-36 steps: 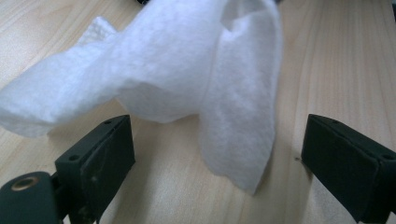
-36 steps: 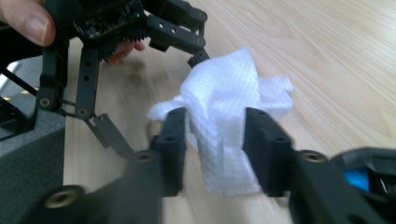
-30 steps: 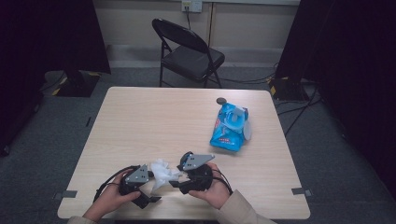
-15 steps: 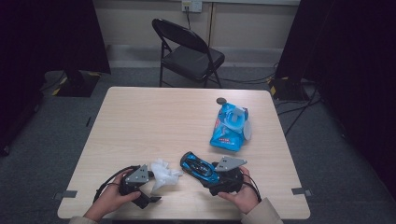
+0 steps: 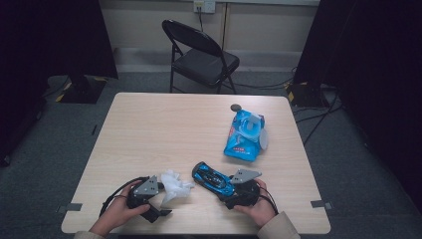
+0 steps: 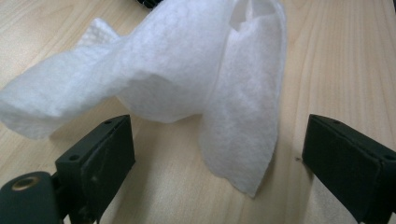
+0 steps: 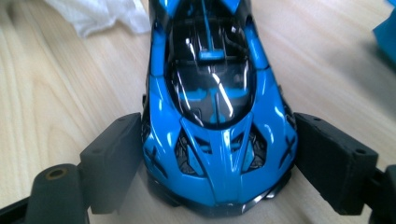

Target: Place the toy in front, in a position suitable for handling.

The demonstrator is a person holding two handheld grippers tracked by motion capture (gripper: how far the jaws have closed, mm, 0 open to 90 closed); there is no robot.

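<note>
A glossy blue and black toy car [image 5: 214,179] [image 7: 210,93] stands on the table [image 5: 149,129] near the front edge. Its tail end sits between the jaws of my right gripper [image 5: 228,190] [image 7: 217,172]. Those jaws have just been opening, and the pads [image 7: 116,154] stand close beside the car's flanks without squeezing it. A crumpled white wipe [image 5: 174,184] [image 6: 187,70] lies left of the car. My left gripper [image 5: 161,196] [image 6: 219,158] is open, its jaws spread wide on either side of the wipe's near edge.
A blue pack of wipes [image 5: 244,134] with its flap open lies at the right of the table, and a small dark round thing [image 5: 235,107] sits just behind it. A black folding chair [image 5: 201,55] stands beyond the far edge. Cables run across the floor at the right.
My right gripper has moved right, away from the wipe, with the blue car, which now stands on the table. Its jaws have spread. The left gripper and the wipe have stayed put.
</note>
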